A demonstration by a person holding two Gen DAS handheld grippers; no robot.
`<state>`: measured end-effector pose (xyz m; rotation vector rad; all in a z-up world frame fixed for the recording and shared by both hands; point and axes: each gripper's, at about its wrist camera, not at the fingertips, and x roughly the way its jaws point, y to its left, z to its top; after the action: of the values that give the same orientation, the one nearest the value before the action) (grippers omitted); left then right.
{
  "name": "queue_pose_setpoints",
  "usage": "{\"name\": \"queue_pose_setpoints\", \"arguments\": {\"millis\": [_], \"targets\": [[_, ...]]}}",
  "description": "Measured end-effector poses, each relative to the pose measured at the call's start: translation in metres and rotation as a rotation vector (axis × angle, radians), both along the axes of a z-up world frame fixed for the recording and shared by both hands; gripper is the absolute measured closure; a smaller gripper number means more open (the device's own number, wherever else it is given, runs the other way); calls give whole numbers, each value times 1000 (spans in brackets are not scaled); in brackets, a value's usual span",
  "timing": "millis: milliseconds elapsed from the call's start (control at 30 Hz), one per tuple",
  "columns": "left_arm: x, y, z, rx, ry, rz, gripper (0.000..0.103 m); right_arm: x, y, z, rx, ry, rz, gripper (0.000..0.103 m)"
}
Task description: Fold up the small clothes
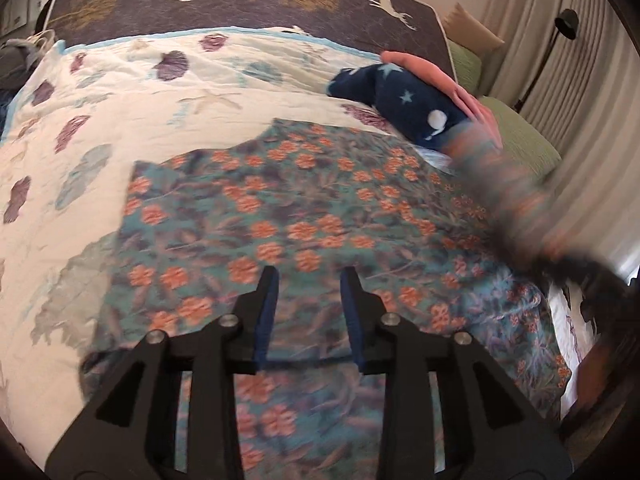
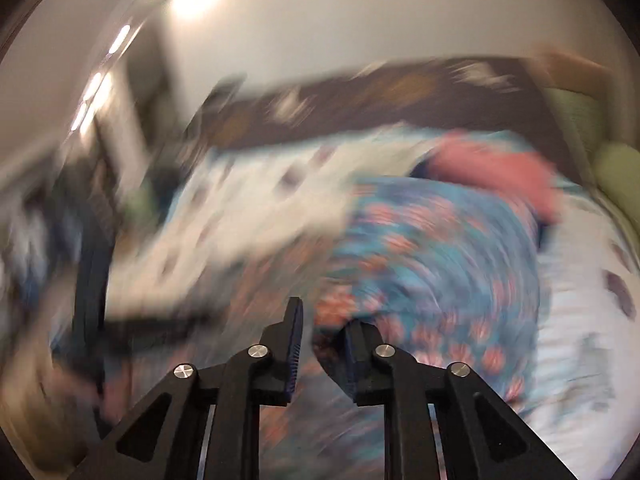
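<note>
1. Closest to the lens, the left gripper (image 1: pixel 308 280) is hanging just over the near part of the floral garment (image 1: pixel 304 216) with its blue pads parted. Nothing is pinched between them, so it's released.

2. The right gripper (image 2: pixel 322 320) is sitting in a really smeared picture. There's a gap between its pads and floral cloth is bunching right by the right-hand pad, but I honestly can't tell whether it's gripping that cloth or just in front of it.

3. The garment is lying spread across the white seashell quilt (image 1: pixel 120 92) on the bed, mostly flat, with its right side looking rumpled and blurry where something dark is sweeping through the left wrist view.

4. What could go wrong, in my opinion: if the right side is whipping a corner over this fast, the fold is probably landing crooked or dragging the whole piece sideways, since the left side isn't pinning anything down. Loose thin fabric like this also bunches instead of creasing cleanly.

5. Count: two grippers, one floral garment being worked, one navy star-print item (image 1: pixel 404 96) and one pink item (image 1: pixel 436 76) piled together further back on the right.
</note>
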<state>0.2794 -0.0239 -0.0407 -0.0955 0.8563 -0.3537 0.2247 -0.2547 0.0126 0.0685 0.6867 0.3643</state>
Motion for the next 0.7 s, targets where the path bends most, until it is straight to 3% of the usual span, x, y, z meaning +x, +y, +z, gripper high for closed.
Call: {"name": "queue_pose_setpoints", "arguments": {"millis": [67, 133, 233, 300, 367, 500, 600, 700], "targets": [[-3, 7, -2, 3, 7, -3, 70, -6, 34, -27, -149, 54, 51, 84], [-5, 10, -3, 2, 11, -10, 69, -8, 40, -42, -201, 111, 53, 83], [-6, 8, -3, -8, 9, -34, 61, -14, 21, -48, -131, 175, 38, 74], [-6, 4, -2, -14, 3, -50, 55, -22, 7, -45, -91, 180, 8, 63], [-3, -4, -1, -12, 7, -70, 54, -27, -5, -41, -58, 180, -31, 59], [9, -21, 7, -13, 1, -102, 53, -20, -18, -38, 9, 191, -71, 59], [31, -37, 17, -61, 31, -137, 48, -12, -15, -40, 32, 201, -83, 59], [66, -68, 22, -14, 63, -144, 48, -4, -8, -49, 47, 230, -79, 59]]}}
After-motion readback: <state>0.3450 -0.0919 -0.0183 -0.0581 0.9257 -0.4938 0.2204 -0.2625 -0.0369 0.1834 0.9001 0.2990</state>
